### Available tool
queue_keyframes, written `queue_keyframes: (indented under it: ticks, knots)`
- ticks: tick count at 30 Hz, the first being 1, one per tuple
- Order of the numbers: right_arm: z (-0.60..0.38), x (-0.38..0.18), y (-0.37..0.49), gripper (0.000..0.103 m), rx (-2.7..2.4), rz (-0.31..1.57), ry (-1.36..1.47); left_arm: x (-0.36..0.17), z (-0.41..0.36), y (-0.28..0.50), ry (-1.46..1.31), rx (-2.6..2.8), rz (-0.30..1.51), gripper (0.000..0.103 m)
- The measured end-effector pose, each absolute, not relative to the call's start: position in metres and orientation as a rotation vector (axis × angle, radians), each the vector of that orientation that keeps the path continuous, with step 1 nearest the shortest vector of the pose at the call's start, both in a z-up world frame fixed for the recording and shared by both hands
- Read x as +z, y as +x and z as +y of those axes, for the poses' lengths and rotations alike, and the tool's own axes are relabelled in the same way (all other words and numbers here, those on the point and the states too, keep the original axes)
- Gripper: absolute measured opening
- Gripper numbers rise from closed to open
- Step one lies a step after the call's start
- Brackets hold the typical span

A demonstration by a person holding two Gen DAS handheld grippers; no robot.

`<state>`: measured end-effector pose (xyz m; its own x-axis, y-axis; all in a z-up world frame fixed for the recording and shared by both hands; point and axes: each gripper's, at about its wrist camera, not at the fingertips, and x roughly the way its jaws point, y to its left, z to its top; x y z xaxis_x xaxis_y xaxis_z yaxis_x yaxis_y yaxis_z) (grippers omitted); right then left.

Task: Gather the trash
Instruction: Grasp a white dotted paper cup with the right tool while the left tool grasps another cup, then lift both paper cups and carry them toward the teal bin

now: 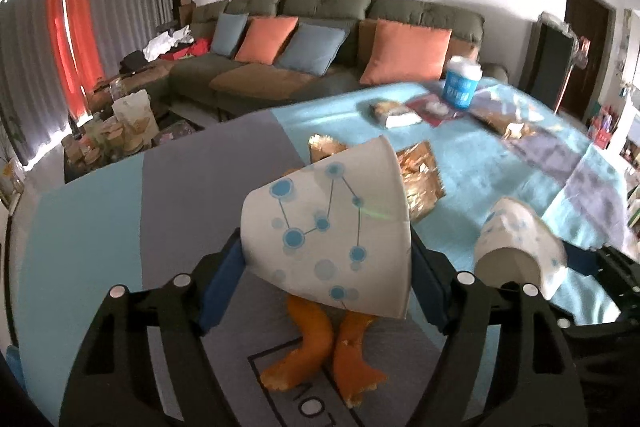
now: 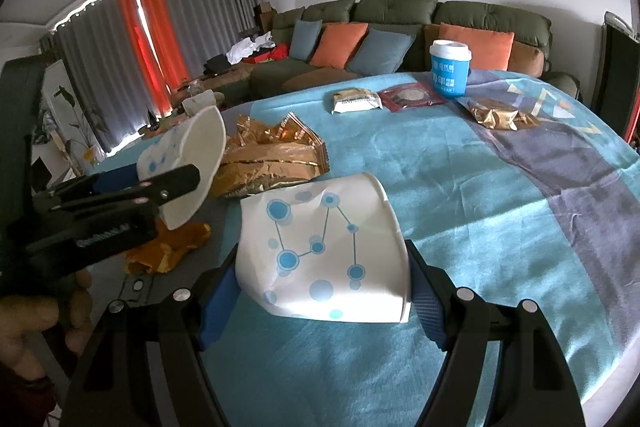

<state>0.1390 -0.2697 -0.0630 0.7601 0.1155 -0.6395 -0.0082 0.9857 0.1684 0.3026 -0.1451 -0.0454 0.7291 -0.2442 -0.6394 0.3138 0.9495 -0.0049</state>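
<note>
Covering the table, a blue-and-grey cloth (image 2: 460, 195) is carrying a gold wrapper (image 2: 272, 159) and orange peel (image 1: 320, 355). The left gripper (image 1: 328, 267) is pinching one white, blue-dotted paper cup (image 1: 328, 223) above the peel. The right gripper (image 2: 324, 291) is pinching a second, creased paper cup (image 2: 324, 251) over the cloth.

We are looking at a soft, matt woven cloth in turquoise and grey (image 2: 460, 187) covering the table, its nap slightly rough. A white paper cup printed with blue dots (image 2: 324, 255) is showing a smooth, dull, dented wall. The crinkled gold foil wrapper (image 2: 276, 155) is glinting glossy and metallic. Orange peel pieces (image 1: 320, 359) are looking waxy and pitted. We are seeing matt black plastic on the left gripper (image 1: 326, 291), with ribbed blue pads (image 1: 222, 291).
</note>
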Motion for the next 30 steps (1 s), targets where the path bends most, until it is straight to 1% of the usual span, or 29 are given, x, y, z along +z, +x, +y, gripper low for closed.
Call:
queue_keyframes:
  ticks: [6,12,21,30]
  knots:
    - [-0.263,-0.048,0.131,0.074,0.076,0.657,0.141,-0.02,-0.128,0.278,0.06,-0.308,0.633,0.075]
    - [-0.253,-0.032,0.118,0.074,0.109,0.597,0.121,0.006,-0.091,0.232,0.005,-0.271,0.558,0.075]
    - [-0.219,-0.009,0.095,0.074,0.205,0.527,0.067,0.015,-0.028,0.16,-0.055,-0.15,0.497,0.075]
    - [-0.178,0.016,0.068,0.074,0.293,0.451,-0.005,0.027,0.016,0.098,-0.071,-0.067,0.419,0.075]
